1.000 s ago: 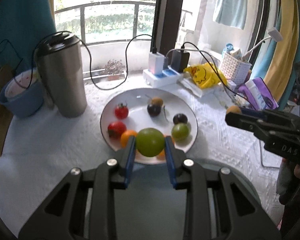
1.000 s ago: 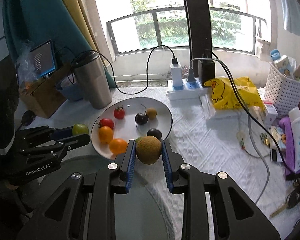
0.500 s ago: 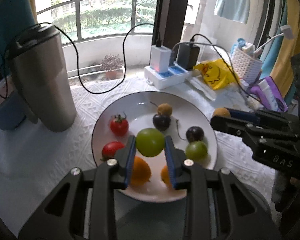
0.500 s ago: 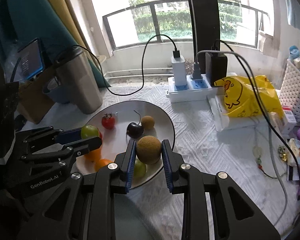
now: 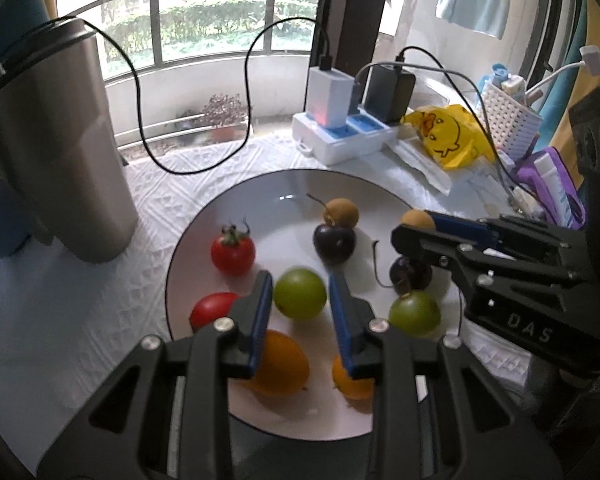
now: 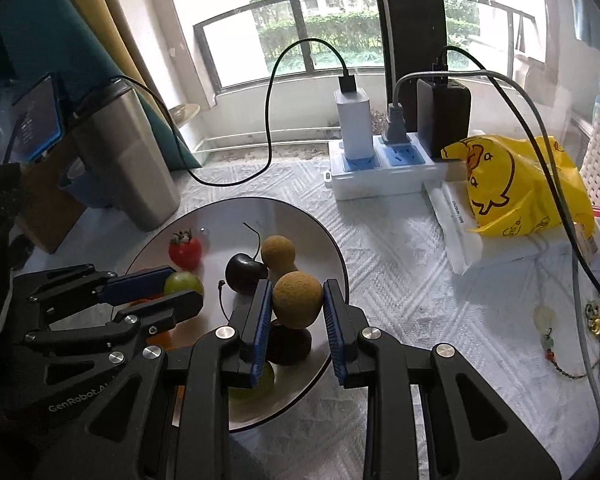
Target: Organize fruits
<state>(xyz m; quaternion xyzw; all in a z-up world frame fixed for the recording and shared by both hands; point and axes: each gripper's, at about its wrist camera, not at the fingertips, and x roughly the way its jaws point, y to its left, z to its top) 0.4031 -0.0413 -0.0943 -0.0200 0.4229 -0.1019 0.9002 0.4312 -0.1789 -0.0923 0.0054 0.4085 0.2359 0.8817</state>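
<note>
A white plate (image 5: 284,184) (image 6: 324,240) holds red tomatoes (image 5: 233,251), dark cherries (image 5: 334,243), a tan longan (image 5: 342,212), oranges (image 5: 281,362) and a green fruit (image 5: 414,313). My left gripper (image 5: 300,300) is over the plate. A green fruit (image 5: 300,299) sits between its pads, with a small gap showing on each side. My right gripper (image 6: 297,307) is shut on a tan longan (image 6: 297,299) above the plate's right part. It also shows in the left wrist view (image 5: 418,220).
A steel tumbler (image 5: 56,152) stands left of the plate. A white power strip (image 5: 348,136) with chargers and cables is behind it. A yellow duck bag (image 6: 512,184), a white basket (image 5: 508,120) and small items lie to the right.
Both grippers have moved forward over the plate with their fruits. The left gripper's pads have parted slightly from the green fruit.
</note>
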